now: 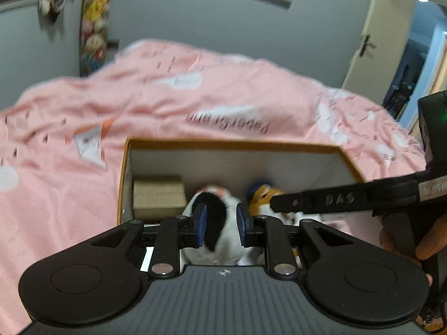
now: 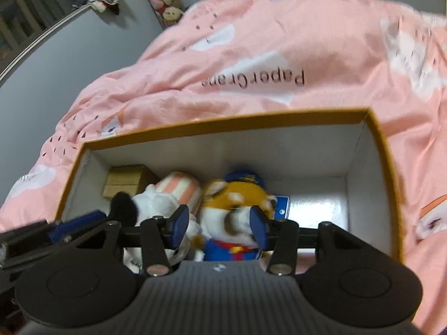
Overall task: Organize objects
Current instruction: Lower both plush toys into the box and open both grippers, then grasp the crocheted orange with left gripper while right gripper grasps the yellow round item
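Pink printed duvet [image 2: 279, 55] under an orange-rimmed white cardboard box [image 2: 223, 120]: inside it, right gripper [image 2: 218, 223] straddles the orange dog plush in blue uniform [image 2: 232, 198], pads apart, while left gripper [image 1: 220, 223] pinches the neighbouring black-eared white plush [image 1: 215, 223], nearer the small brown carton [image 1: 159, 198].

Plush toys [image 2: 234, 209], glossy cardboard box [image 2: 360, 156]

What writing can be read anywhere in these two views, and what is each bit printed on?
"PaperCrane": printed upside down on the pink duvet; blurred in the left wrist view.
"DAS": raised letters on a finger of the right gripper as it crosses the left wrist view.
White label on the same gripper's body: handwritten, too blurred to read.
Blue tag beside the orange plush dog in the box: too small to read.
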Tool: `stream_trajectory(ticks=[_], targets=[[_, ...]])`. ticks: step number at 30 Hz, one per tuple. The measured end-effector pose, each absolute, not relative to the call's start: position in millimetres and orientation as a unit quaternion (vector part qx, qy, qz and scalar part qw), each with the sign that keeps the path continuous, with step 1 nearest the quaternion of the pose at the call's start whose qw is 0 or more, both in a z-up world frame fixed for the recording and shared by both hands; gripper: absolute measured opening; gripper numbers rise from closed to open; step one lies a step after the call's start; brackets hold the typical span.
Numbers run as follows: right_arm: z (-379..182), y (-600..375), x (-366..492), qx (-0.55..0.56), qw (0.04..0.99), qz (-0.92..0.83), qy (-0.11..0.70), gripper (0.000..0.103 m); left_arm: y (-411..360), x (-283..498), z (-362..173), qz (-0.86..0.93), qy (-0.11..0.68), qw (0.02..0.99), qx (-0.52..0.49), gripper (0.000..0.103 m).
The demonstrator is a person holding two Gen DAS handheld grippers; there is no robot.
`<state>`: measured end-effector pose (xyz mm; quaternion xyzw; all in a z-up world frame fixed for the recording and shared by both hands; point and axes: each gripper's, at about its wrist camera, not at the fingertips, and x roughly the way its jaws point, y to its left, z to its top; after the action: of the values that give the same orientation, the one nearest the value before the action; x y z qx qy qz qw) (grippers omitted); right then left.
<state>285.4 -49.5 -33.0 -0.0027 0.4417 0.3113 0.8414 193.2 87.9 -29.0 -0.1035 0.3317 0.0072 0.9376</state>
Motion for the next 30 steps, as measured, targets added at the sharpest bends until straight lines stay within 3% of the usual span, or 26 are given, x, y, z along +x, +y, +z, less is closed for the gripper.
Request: stream_trajectory(ticks=[6, 13, 27, 30], targets=[[-3.8, -73.0, 232.7, -0.019, 0.866, 0.328, 0.376, 0.059, 64.5, 156.0, -6.9, -0.005, 0.292, 0.953, -0.078, 0.025], [2.4, -101.6, 161.8, -0.069, 0.886, 0.331, 0.318, 0.066, 42.5, 115.2, -6.9, -0.030, 0.298, 0.953, -0.056, 0.025], [-52.4, -150.7, 96.1, -0.137, 0.862, 0.265, 0.409, 0.065, 5.2, 88.8, -63.3, -0.136, 0.444, 0.883, -0.066, 0.025], [-61.5, -161.8, 89.1, -0.131, 0.860, 0.247, 0.427, 0.058, -1.8, 80.6, -71.6, -0.147, 0.462, 0.872, -0.065, 0.025]])
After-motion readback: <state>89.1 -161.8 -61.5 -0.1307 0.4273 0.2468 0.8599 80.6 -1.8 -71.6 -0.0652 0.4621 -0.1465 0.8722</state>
